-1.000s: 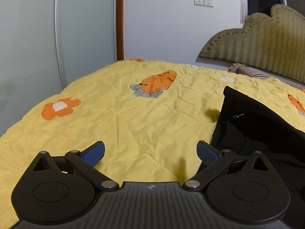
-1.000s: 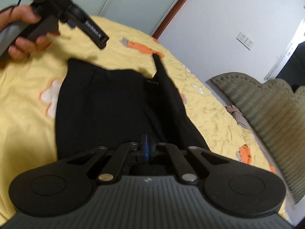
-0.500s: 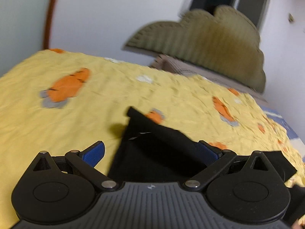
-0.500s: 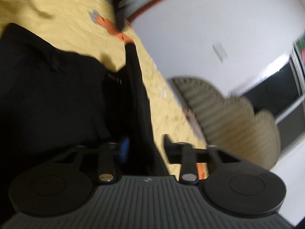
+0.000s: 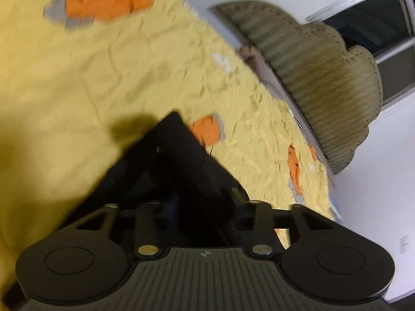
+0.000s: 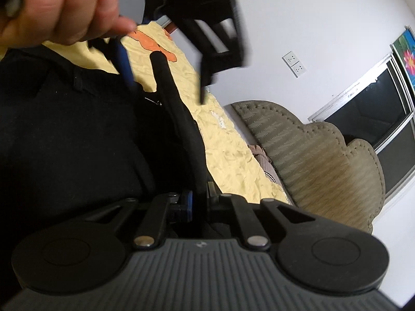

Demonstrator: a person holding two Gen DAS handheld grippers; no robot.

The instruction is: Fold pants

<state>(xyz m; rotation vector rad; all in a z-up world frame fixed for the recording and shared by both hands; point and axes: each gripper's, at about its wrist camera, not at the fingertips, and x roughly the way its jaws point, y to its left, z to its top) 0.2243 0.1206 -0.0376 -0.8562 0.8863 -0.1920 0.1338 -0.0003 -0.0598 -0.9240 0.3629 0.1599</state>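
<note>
Yellow bedding with orange carrot prints [image 5: 77,83] covers the bed, and an olive scalloped headboard [image 6: 324,160] stands at three o'clock under a dark window. The right tool [image 6: 198,202] is pinched nearly shut on a raised black ridge of the pants [image 6: 77,142], which runs from its tips up toward twelve o'clock; the rest of the garment spreads flat toward nine o'clock. The left tool [image 5: 205,199] has its jaws closing, with a peaked fold of the same black pants between them; whether the pads already press the cloth I cannot tell, since dark fabric hides them. In the right wrist view that tool hangs at twelve o'clock, gripped by a hand [image 6: 59,7], its blue pad close to the waistband.

The likely trouble is a thin bite. If the left tool closes on only one layer or the very edge, the cloth could slip free when lifted and the fold would sag or twist. Pulling the two tools apart unevenly could also drag the pants across the bedding and bunch the sheet beneath.
</note>
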